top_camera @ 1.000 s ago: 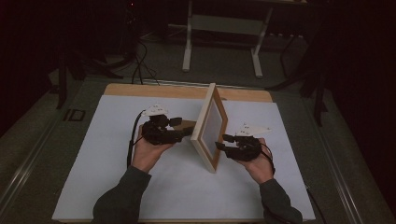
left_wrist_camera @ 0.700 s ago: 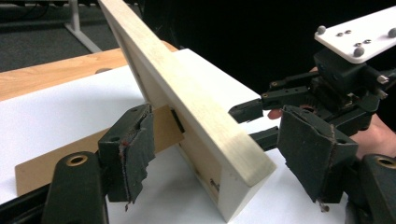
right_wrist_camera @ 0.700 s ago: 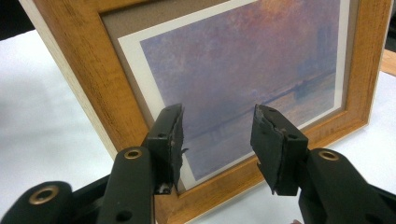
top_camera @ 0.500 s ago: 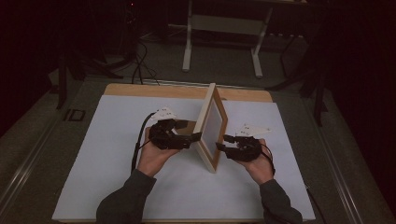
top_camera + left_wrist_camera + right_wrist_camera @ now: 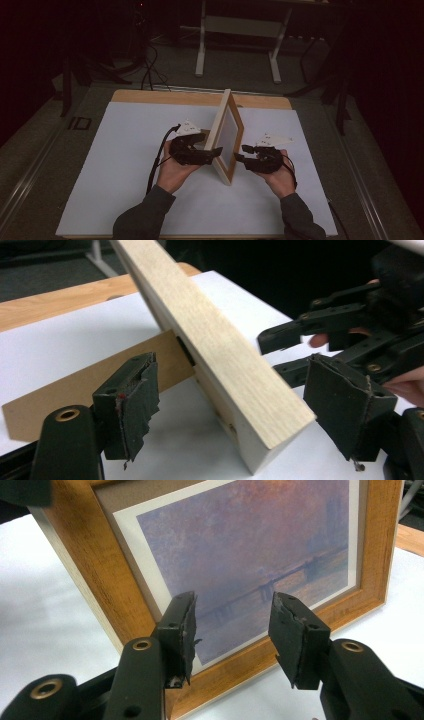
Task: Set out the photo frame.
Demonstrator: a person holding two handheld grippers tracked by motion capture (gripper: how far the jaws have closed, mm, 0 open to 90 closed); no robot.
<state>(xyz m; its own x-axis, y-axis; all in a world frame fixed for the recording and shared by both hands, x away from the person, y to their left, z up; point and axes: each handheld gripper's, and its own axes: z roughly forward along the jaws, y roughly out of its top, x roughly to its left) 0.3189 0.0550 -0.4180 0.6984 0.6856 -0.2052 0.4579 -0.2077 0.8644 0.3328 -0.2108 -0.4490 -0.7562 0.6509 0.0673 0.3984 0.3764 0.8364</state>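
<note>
From the high view, a light wooden picture frame [image 5: 226,136] stands upright on its long edge near the middle of the white-covered table [image 5: 125,150], its near corner toward the person. The left gripper [image 5: 212,151] reaches in at the frame's back and near corner, and the right gripper [image 5: 242,152] points at its glazed front.

In the left gripper view, the frame's pale unfinished side edge [image 5: 215,350] runs diagonally between the two black jaws, with a brown hardboard stand leg [image 5: 85,385] jutting from the back onto the table. The jaws have just been opening and stand wide, the frame's corner between them; neither pad seems to touch the wood, though the right one is very close.

In the right gripper view, the frame shows a warmer stained front [image 5: 100,590] around a white mat and a hazy purple-and-orange river print [image 5: 250,545]. The jaws are parted moderately with nothing between them, just short of the glass.
</note>
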